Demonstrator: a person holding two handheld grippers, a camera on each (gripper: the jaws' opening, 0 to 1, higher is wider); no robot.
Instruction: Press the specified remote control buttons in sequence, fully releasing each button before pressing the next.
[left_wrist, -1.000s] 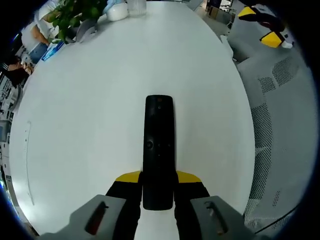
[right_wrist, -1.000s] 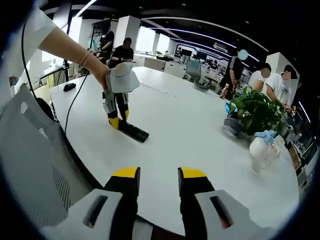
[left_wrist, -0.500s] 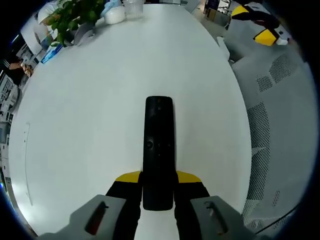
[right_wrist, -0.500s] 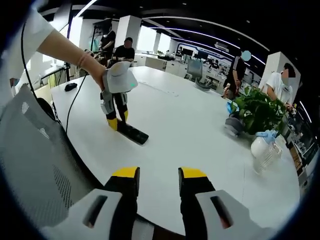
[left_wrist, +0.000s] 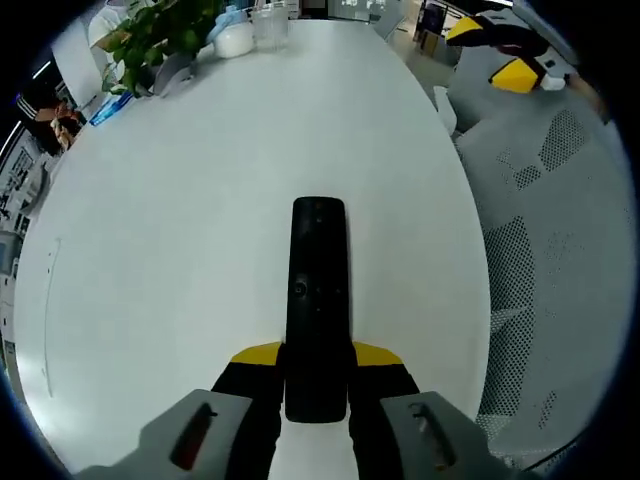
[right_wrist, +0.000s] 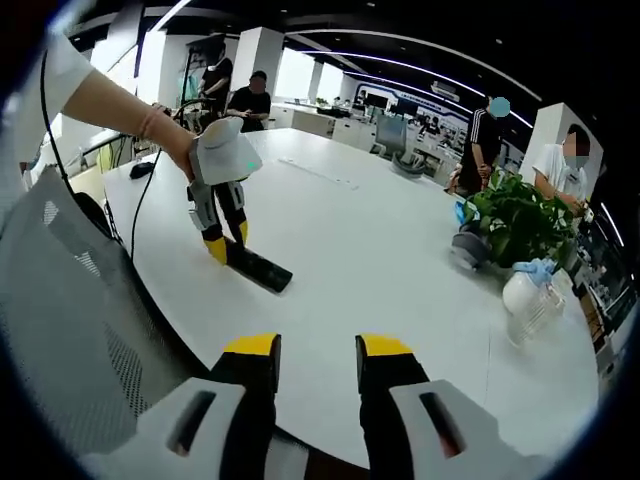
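A long black remote control (left_wrist: 318, 290) lies flat on the white table (left_wrist: 170, 230), pointing away from me. My left gripper (left_wrist: 317, 355) is shut on its near end, one yellow fingertip on each side. In the right gripper view a person's hand holds that left gripper (right_wrist: 226, 243) down on the remote control (right_wrist: 260, 269) near the table's left edge. My right gripper (right_wrist: 318, 350) hovers open over the table's near edge, well apart from the remote, with nothing between its fingers.
A potted plant (right_wrist: 515, 215) and a white jug (right_wrist: 526, 295) stand at the table's far right. A grey mesh chair (right_wrist: 60, 320) sits close at the left. A black cable (right_wrist: 150, 200) crosses the table's left part. People stand behind the table.
In the right gripper view the left gripper has leaned and slid slightly left along the table with the remote still in its jaws. The right gripper stays open and still.
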